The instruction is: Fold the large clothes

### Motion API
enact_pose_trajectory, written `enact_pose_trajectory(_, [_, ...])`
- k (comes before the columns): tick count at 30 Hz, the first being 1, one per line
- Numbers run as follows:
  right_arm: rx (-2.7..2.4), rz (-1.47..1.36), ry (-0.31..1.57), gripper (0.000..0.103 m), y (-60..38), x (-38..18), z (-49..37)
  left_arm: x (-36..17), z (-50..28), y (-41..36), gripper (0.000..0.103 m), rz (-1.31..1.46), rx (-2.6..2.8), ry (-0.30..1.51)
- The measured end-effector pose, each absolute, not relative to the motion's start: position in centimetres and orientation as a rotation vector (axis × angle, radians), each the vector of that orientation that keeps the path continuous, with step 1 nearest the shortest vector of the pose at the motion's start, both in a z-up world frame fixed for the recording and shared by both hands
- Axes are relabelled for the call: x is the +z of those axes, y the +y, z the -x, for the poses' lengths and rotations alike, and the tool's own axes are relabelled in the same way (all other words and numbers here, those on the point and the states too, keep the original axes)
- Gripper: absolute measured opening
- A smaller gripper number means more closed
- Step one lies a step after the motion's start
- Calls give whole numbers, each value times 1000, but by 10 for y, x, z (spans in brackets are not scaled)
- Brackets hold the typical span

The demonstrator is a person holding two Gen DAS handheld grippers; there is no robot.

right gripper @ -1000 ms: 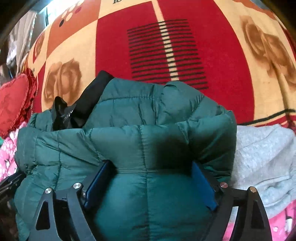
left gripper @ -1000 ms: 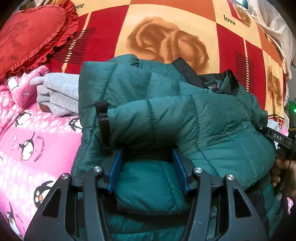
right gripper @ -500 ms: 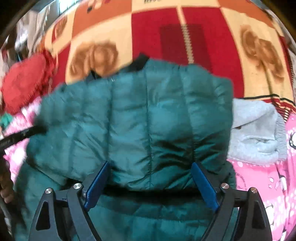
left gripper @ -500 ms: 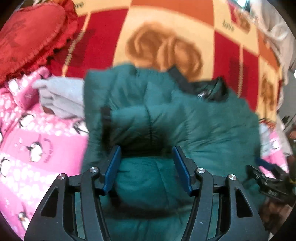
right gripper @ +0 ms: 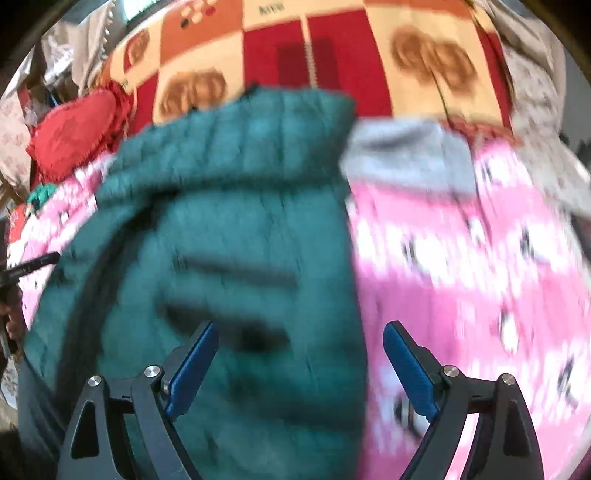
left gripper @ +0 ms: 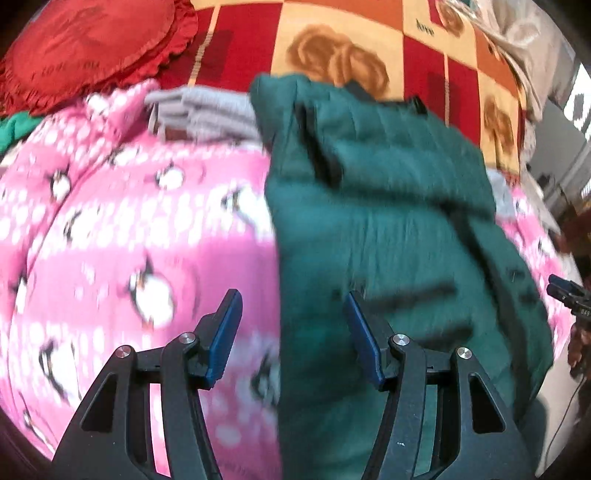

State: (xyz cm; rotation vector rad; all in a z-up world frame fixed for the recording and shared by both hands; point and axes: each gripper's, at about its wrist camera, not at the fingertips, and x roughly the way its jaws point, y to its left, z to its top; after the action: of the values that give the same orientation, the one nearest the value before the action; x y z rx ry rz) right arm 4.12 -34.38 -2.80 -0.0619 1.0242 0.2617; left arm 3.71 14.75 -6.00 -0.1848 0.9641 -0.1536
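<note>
Green quilted jacket [left gripper: 388, 229] lies folded into a thick bundle on the pink penguin-print blanket [left gripper: 122, 236], its black collar at the far end, toward the red-and-cream rose-print spread [left gripper: 332, 33]. Both views are smeared with motion blur, so I can't read the fine folds. My left gripper [left gripper: 291, 332] has its blue pads spread wide with nothing between them; it hovers over the jacket's left edge, one pad over the blanket. My right gripper [right gripper: 299, 363] is equally wide apart and empty, straddling the jacket's right edge. Folded grey knitwear [left gripper: 207, 110] sits against the jacket's far left corner, and more grey fabric [right gripper: 406, 155] beside its far right corner. Beyond the jacket's left side rests a red frilled cushion [left gripper: 88, 48].
</note>
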Motion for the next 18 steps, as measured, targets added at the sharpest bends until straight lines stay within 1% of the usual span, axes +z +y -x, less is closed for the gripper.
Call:
enact_pose_trajectory(1, [252, 63, 1048, 89, -346, -37, -40, -68, -31, 148, 58, 184, -164, 980])
enact_pose_trajectory(2, [239, 58, 1083, 90, -353, -51, -32, -71, -22, 148, 58, 183, -179, 959])
enact_pose_trajectory(3, [243, 31, 1094, 94, -359, -60, -26, -71, -13, 147, 61, 170, -190, 930])
enact_pose_trajectory(4, [255, -17, 1056, 95, -367, -64, -17, -73, -6, 146, 63, 164, -198, 927])
enact_pose_trajectory(6, [257, -61, 987, 97, -375, -67, -3, -75, 5, 143, 75, 178, -240, 936])
enact_pose_trajectory(8, [248, -49, 946, 97, -374, -70, 7, -79, 15, 140, 80, 207, -279, 944])
enact_pose_trajectory(10, [233, -53, 925, 98, -372, -72, 11, -88, 24, 139, 82, 262, -327, 972])
enact_pose_trajectory(14, [255, -72, 915, 97, -371, -69, 15, -94, 42, 142, 83, 284, -363, 893])
enact_pose_trajectory(18, [418, -77, 882, 96, -356, -65, 44, -95, 51, 152, 83, 367, -398, 873])
